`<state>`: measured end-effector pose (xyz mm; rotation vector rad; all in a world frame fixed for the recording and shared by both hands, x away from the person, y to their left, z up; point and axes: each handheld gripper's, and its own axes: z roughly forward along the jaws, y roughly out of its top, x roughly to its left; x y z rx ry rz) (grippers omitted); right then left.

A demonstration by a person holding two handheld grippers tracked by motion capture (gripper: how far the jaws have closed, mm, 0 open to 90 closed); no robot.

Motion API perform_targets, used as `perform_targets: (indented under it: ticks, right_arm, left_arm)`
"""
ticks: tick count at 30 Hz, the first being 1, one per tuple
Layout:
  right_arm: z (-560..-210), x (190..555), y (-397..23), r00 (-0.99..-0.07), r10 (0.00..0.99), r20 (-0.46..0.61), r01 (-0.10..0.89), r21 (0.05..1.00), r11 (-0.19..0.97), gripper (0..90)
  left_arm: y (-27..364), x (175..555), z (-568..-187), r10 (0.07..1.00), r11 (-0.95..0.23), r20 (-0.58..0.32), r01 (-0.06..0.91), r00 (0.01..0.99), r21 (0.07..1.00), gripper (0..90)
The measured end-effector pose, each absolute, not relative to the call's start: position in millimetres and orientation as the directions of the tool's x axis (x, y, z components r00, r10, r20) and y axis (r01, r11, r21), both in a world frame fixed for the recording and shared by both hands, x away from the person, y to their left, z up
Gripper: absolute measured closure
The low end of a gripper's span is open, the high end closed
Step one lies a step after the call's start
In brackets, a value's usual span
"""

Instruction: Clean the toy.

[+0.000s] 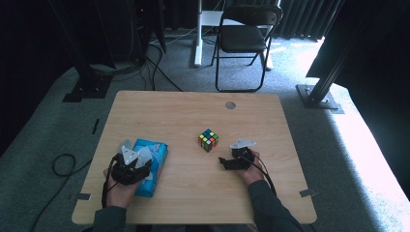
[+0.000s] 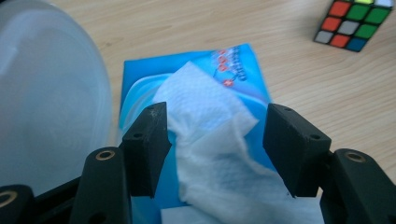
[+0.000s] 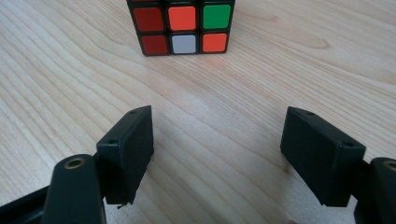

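— Two hand-held grippers at work, but how far along is it?

— Early, I'd judge. The left hand-held gripper point(image 2: 215, 149) sits over the blue tissue pack point(image 1: 153, 159) near the bench's point(image 1: 193, 203) front-left corner. A white tissue point(image 2: 210, 140) sticks up out of the pack's slot and lies between the jaws, which stand apart; I can't see the pads pressing on it yet.

— So nothing pulled free?

— Not as far as I can tell. The tissue's lower part is in the pack, so closing on it and drawing it out are both left to do.

— And the other hand?

— The right hand-held gripper point(image 1: 223, 162) rests low on the bench towards the front-right, jaws wide apart and empty. A colour cube point(image 3: 182, 28) sits just ahead of it, near the bench's middle, untouched.

— Anything else close by?

— No, only bare wood between the pack and the cube.
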<state>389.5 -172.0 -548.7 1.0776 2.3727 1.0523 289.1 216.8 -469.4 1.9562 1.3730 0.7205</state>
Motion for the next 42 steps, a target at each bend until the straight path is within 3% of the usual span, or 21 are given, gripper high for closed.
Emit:
perform_targets:
  ticks: [2,8,14,15,21,42]
  right_arm:
    - [-548.7,389.5,-172.0,-0.660,0.752,0.005,0.508,0.740,0.441,25.3]
    - [-548.7,389.4,-172.0,-0.660,0.752,0.005,0.508,0.740,0.441,25.3]
    - [-548.7,389.5,-172.0,-0.660,0.752,0.005,0.508,0.740,0.441,25.3]
    - [-548.7,389.5,-172.0,-0.660,0.752,0.005,0.508,0.740,0.441,25.3]
    - [-548.7,389.5,-172.1,-0.660,0.751,0.004,0.508,0.740,0.442,25.3]
    - [-548.7,389.5,-172.0,-0.660,0.751,0.004,0.507,0.740,0.442,25.3]
  left_arm:
    - [219.4,290.2,-470.2,0.951,-0.228,0.039,0.609,0.308,0.760,41.3]
    - [220.1,291.8,-473.3,0.947,-0.247,0.055,0.613,0.315,0.750,49.6]
    - [223.1,292.3,-473.2,0.953,-0.237,0.056,0.618,0.297,0.749,67.2]
    - [223.4,292.4,-473.1,0.956,-0.235,0.060,0.623,0.289,0.746,73.5]
    - [223.0,292.0,-471.2,0.957,-0.232,0.061,0.623,0.283,0.747,87.3]
    - [221.2,292.1,-465.7,0.948,-0.235,0.043,0.602,0.316,0.763,89.0]
